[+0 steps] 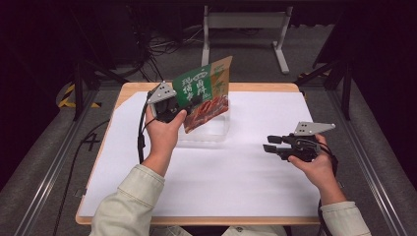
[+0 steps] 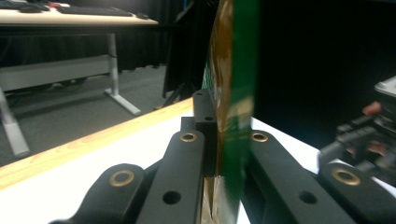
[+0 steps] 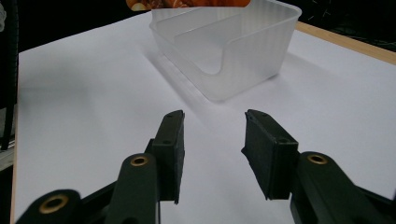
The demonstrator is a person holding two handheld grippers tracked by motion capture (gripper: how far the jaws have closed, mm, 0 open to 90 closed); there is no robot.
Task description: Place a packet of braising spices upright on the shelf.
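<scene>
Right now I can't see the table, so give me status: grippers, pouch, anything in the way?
Left gripper shut on snack pouch, held above clear plastic container. Right gripper open, empty, low over white table cover. Nothing blocking the container.

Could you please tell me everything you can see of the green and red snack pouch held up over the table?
The green and red snack pouch is a flat, glossy packet: its upper part is green with white characters and an orange-brown edge, its lower part shows reddish food. It hangs tilted in the air, above the clear plastic container, whether touching it I cannot tell. The left gripper is shut on its edge; in the left gripper view it stands edge-on between the jaws.
</scene>
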